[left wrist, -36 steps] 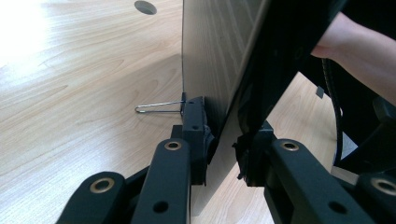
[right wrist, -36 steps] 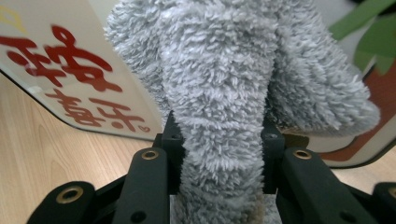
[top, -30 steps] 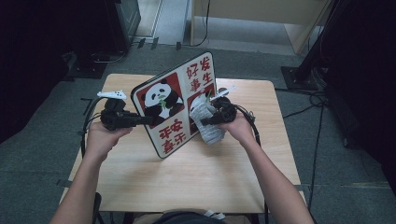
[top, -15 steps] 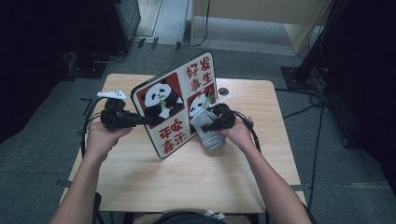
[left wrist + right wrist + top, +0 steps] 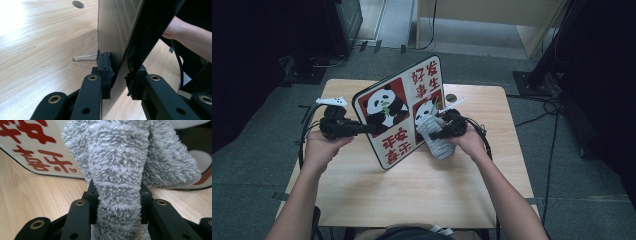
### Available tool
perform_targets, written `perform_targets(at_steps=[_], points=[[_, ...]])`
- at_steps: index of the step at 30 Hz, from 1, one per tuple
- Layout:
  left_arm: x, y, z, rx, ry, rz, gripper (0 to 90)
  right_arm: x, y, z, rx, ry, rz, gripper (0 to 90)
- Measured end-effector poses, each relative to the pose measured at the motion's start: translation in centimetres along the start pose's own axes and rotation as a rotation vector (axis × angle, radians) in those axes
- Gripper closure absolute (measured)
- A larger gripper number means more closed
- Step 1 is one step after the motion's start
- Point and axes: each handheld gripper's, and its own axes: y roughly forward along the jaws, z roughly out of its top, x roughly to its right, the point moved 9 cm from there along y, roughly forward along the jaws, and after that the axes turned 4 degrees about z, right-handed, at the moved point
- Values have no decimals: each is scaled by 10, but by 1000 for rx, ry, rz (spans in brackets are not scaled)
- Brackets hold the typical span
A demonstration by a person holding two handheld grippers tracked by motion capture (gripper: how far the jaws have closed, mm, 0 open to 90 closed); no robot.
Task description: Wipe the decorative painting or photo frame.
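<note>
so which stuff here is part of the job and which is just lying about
In the job:
- panda board, clamped at its edge by the left tool
- grey cloth, gripped by the right tool, against the board's face

Lying about:
- wire stand behind the board
- table with its cable hole

Your two hand-held grippers

Left gripper point(image 5: 362, 129) and right gripper point(image 5: 435, 134): black jaws, brass-ringed pivot holes, black trailing cables; your forearms bare.

Red-white panda board point(image 5: 404, 117), grey fluffy cloth point(image 5: 120, 170)
</note>
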Motion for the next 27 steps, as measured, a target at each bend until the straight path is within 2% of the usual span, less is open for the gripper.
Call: perform_targets(at_steps=[12,17,27], points=[[0,0,0,0,-1,1,762,-10,-23,15,36,-24,-5,658],[0,0,0,0,-1,1,762,-19,-37,29,43,-44,-4,658],[-1,0,0,1,-1,0,762,-37,-61,65,62,-123,-21,658]])
